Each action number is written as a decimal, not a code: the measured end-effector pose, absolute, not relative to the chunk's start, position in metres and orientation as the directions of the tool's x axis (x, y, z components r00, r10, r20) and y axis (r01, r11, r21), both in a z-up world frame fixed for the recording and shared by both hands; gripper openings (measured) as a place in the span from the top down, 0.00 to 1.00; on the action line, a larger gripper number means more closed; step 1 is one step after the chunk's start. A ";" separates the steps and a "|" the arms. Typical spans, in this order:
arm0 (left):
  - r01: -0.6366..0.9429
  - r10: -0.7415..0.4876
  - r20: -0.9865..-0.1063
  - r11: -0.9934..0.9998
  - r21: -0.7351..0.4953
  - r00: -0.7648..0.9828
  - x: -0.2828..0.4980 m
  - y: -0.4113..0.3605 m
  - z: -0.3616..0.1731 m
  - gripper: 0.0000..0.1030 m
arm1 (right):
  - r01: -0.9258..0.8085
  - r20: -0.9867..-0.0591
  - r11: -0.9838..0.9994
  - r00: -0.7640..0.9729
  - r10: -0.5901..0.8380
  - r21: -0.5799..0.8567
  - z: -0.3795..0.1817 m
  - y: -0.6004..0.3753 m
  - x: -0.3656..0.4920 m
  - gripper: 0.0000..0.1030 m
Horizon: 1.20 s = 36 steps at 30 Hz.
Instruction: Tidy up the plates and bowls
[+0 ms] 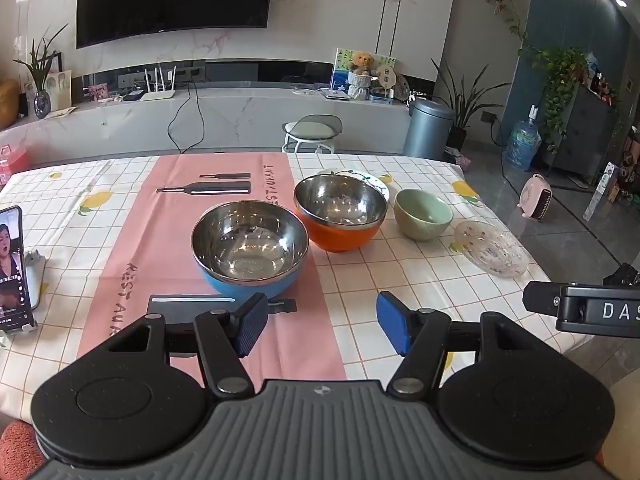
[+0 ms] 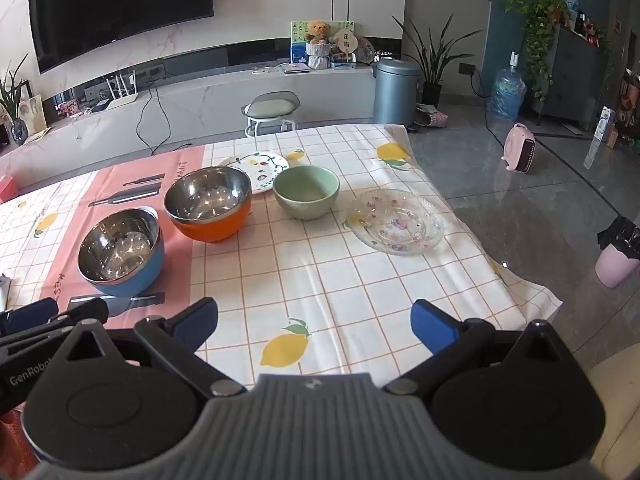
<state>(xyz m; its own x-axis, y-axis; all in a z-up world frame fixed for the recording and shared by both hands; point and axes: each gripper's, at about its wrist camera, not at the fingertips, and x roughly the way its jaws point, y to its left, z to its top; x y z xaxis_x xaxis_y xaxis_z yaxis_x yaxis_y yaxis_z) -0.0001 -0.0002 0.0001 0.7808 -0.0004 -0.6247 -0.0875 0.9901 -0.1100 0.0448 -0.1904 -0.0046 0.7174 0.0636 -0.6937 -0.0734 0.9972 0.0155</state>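
Observation:
A blue steel-lined bowl (image 1: 250, 248) (image 2: 122, 254) stands on the pink runner just ahead of my left gripper (image 1: 322, 326), which is open and holds nothing. An orange steel-lined bowl (image 1: 340, 212) (image 2: 210, 204) sits behind it, partly covering a white floral plate (image 1: 370, 178) (image 2: 258, 168). A green ceramic bowl (image 1: 423, 214) (image 2: 307, 192) and a clear glass plate (image 1: 491, 248) (image 2: 396, 222) lie further right. My right gripper (image 2: 316, 326) hovers open over the near table edge, well short of the dishes.
A checked lemon tablecloth (image 2: 320, 280) covers the table, whose right edge drops to the grey floor. A phone on a stand (image 1: 14, 268) sits at the left edge. A stool (image 2: 272, 114), bin (image 2: 396, 90) and pink bucket (image 2: 618, 258) stand beyond the table.

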 end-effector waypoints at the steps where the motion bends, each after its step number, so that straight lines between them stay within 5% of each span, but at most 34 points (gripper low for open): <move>1: -0.087 -0.001 -0.624 0.990 -0.110 0.781 0.000 0.000 0.000 0.28 | -0.074 -0.694 0.997 0.717 0.064 0.016 -0.005 -0.190 0.045 0.02; 36: -0.086 -0.003 -0.628 0.990 -0.112 0.778 -0.005 -0.004 -0.002 0.28 | -0.069 -0.690 0.997 0.721 0.061 0.016 -0.004 -0.191 0.042 0.02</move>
<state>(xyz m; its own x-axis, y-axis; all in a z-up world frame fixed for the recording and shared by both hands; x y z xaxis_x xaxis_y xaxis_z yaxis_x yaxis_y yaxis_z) -0.0052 -0.0044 -0.0021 0.7778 -0.0031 -0.6285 -0.0863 0.9900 -0.1117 0.0419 -0.1910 -0.0044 0.7213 0.0612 -0.6899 -0.0689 0.9975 0.0165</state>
